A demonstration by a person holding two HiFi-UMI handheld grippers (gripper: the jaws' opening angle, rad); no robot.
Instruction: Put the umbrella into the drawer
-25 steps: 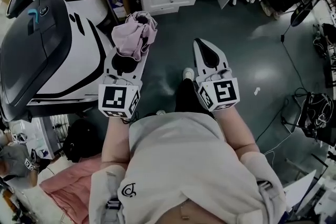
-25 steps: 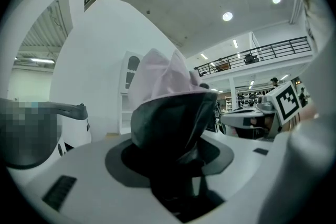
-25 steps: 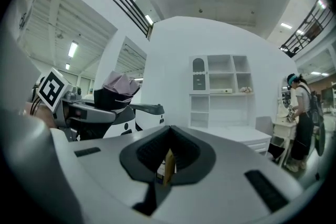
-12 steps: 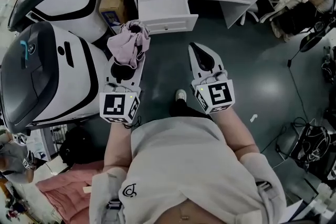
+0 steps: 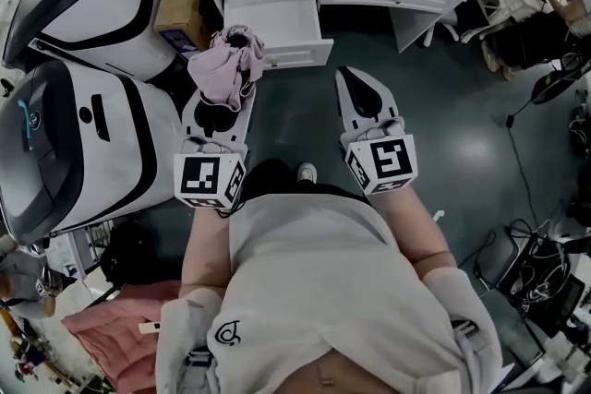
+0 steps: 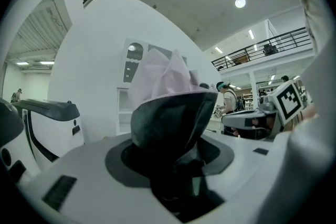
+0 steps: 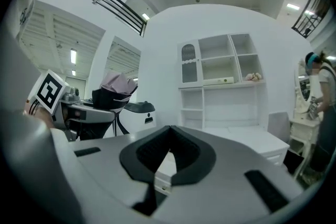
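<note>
The umbrella (image 5: 227,67) is gripped by the left claw (image 5: 221,104); the right claw (image 5: 351,78) is clenched, empty. The open drawer (image 5: 273,19) ahead is not yet reached.

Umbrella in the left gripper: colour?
Umbrella: pale pink outside, dark inside; head view shows it best.

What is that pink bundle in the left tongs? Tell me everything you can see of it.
It is a folded umbrella, a crumpled bundle of soft pale pink fabric with a dark inner side showing in the left gripper view. The left tongs are closed on its lower part, so it sticks out beyond their tips. Nothing else touches it. It is held in the air just short of the open white drawer, not yet inside.
</note>
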